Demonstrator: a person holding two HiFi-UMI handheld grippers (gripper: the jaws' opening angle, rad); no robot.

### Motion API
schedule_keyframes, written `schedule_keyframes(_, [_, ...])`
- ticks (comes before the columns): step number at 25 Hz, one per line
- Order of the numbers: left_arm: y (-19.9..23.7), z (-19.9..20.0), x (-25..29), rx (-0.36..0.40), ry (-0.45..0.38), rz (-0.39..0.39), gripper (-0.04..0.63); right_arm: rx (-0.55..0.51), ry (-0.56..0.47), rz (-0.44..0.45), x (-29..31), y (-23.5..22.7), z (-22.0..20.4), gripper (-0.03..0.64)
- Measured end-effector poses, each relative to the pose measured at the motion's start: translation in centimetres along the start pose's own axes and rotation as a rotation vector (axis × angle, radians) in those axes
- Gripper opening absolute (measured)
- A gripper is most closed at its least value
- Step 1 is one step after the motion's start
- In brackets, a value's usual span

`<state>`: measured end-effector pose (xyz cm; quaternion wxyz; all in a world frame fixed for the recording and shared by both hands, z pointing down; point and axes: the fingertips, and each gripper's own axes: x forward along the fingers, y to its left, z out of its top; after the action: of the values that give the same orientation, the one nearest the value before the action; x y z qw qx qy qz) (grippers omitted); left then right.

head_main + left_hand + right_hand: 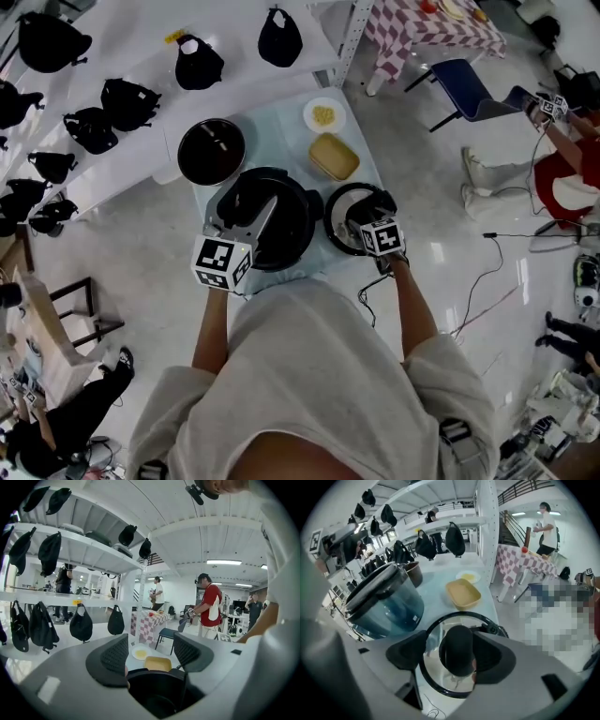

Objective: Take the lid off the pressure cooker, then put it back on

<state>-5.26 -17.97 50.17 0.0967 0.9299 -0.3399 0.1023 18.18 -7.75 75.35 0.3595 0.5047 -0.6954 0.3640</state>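
Observation:
The black pressure cooker (267,246) (157,693) (384,602) stands uncovered in the middle of the small table (291,127). Its glass lid (335,232) (436,679) lies flat on the table just right of the cooker. My right gripper (361,220) (450,656) is open, its jaws straddling the lid's black knob (457,648); a sliver of glass shows on the knob's left side. My left gripper (258,220) (151,653) is open above the cooker's mouth, with nothing between its jaws.
Behind the cooker are a dark round pot (211,150), a yellow tray (334,156) and a white plate of food (323,115). White shelves with black bags (103,112) run along the left. A checked table (427,28), a blue chair (464,84) and people stand at the right.

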Motion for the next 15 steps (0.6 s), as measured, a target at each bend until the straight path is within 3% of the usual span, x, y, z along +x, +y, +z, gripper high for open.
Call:
schedule_keyframes(9, [0.7,-0.1,-0.8,0.004,0.016,0.028,0.288,-0.005,0.238,-0.01,4.6,-2.2,-2.8,0.298])
schedule_keyframes(15, [1.2,-0.3,-0.8,0.004,0.023,0.038,0.288,-0.037,0.306,-0.055,5.4,-2.9,-3.2,0.296])
